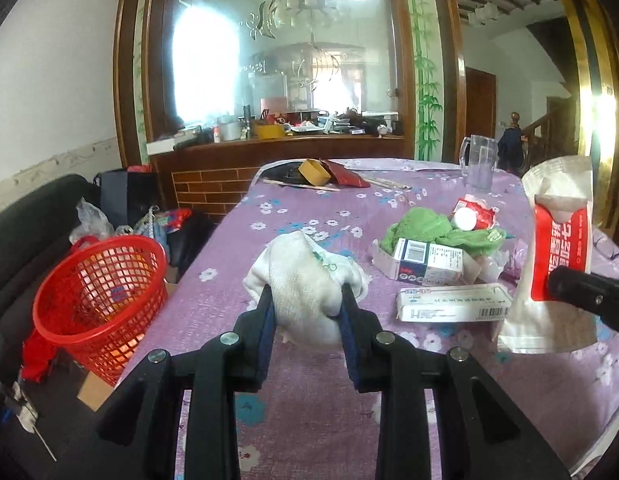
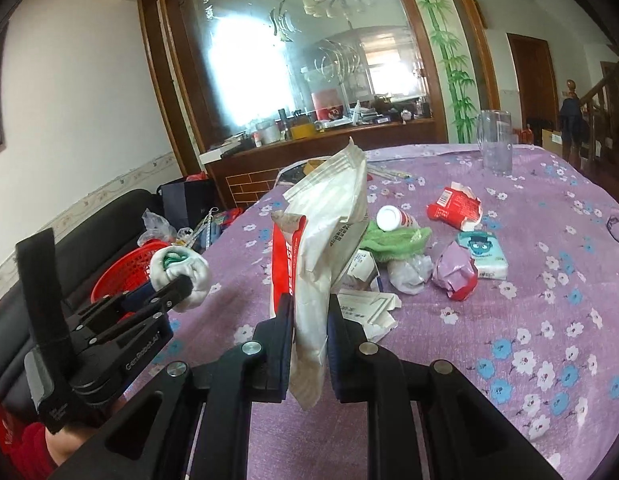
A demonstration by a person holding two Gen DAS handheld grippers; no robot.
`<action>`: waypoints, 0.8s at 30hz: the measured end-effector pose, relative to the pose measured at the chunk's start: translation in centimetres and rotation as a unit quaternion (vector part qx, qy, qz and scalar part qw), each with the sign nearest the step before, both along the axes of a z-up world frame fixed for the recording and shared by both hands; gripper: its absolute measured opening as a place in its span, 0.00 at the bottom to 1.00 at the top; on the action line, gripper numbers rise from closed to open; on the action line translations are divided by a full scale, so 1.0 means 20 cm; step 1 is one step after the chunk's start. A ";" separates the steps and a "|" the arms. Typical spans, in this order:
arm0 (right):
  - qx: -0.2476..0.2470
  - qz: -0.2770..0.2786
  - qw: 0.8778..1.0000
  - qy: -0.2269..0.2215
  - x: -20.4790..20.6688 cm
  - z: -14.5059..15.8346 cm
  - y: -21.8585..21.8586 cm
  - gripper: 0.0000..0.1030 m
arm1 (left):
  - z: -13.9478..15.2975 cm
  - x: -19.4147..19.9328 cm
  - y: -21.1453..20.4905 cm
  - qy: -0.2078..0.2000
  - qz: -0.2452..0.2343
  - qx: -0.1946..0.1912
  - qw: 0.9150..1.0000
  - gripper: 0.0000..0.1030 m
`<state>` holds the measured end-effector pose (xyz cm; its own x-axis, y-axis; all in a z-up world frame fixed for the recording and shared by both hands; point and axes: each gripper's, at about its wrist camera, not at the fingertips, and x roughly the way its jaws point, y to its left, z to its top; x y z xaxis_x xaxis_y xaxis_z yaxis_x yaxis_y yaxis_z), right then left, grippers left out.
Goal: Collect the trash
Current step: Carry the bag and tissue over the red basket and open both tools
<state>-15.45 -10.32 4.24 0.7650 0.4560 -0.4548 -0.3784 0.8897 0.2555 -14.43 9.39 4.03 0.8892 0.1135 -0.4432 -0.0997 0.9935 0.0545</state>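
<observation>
1. The left tool (image 1: 307, 308) is pinching a white cloth bundle (image 1: 305, 280) above the purple tabletop (image 1: 309, 400), near the red basket (image 1: 97, 304).
2. The right tool (image 2: 309, 332) is gripping a white-and-red wrapper (image 2: 325, 248); the wrapper is hiding part of the boxes (image 2: 369, 304) behind it.
3. The basket's contents are blurring together behind its mesh.

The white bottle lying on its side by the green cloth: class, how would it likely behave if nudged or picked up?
The white bottle lies on its side and looks round, so a nudge would probably roll it, though the green cloth right beside it may stop that. It looks like small, rigid plastic, so likely light and firm. Its smooth surface might slip.
</observation>
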 end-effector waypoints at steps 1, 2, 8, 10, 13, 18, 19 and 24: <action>-0.001 -0.001 1.000 0.002 0.01 0.00 0.00 0.16 | 0.00 -0.01 -0.01 0.002 0.000 -0.001 1.000 0.28; -0.002 -0.002 1.000 0.002 0.00 0.00 0.00 0.16 | -0.01 0.00 -0.01 0.005 0.000 -0.003 1.000 0.28; -0.005 -0.003 1.000 0.007 0.01 -0.01 0.01 0.16 | -0.03 -0.02 -0.05 0.005 0.003 0.013 1.000 0.28; -0.007 -0.004 1.000 0.008 0.00 -0.02 0.02 0.16 | -0.03 -0.02 -0.06 0.003 0.004 0.021 1.000 0.28; -0.009 -0.006 1.000 0.004 -0.01 -0.01 0.02 0.16 | -0.03 -0.02 -0.07 -0.002 0.005 0.028 1.000 0.28; -0.007 -0.009 1.000 0.005 -0.01 -0.01 0.02 0.16 | -0.03 -0.03 -0.08 -0.006 0.006 0.036 0.999 0.29; -0.007 -0.009 1.000 0.007 0.00 -0.02 0.02 0.16 | -0.03 -0.03 -0.08 -0.006 0.007 0.036 0.999 0.29; -0.008 -0.008 1.000 0.009 0.00 -0.02 0.02 0.16 | -0.03 -0.03 -0.09 -0.006 0.008 0.040 0.999 0.29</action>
<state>-15.48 -10.00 3.76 0.7635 0.4367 -0.4757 -0.3597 0.8994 0.2484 -15.06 7.54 3.43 0.8920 0.1616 -0.4222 -0.1160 0.9845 0.1318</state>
